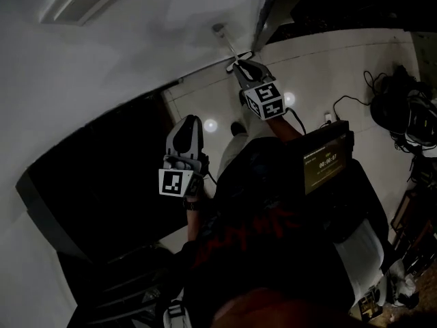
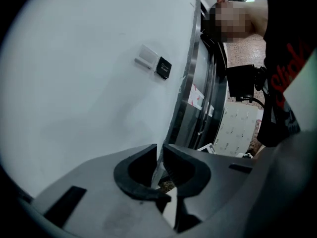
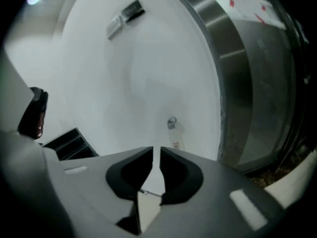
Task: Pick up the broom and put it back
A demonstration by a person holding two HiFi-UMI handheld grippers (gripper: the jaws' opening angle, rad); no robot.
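Pointing right tongs [image 1: 240,63] at wall [image 1: 102,67], left tongs [image 1: 189,123] behind.

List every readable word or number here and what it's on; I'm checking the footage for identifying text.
"00:00:" then unclear digits: screen at the person's chest.
Red shirt lettering: cut off, unreadable.
Label below the wall hook: too small.
Dark wall tag: too small.

Matt, smooth white paint on the wall [image 3: 148,73]; brushed metal on the door frame [image 3: 233,48]; glossy tile on the floor [image 1: 328,60]; matt grey plastic on left gripper [image 2: 159,155] and right gripper [image 3: 155,157], dull black rubbery pads [image 2: 124,180]; smooth white broom handle [image 3: 173,133], metal-capped.
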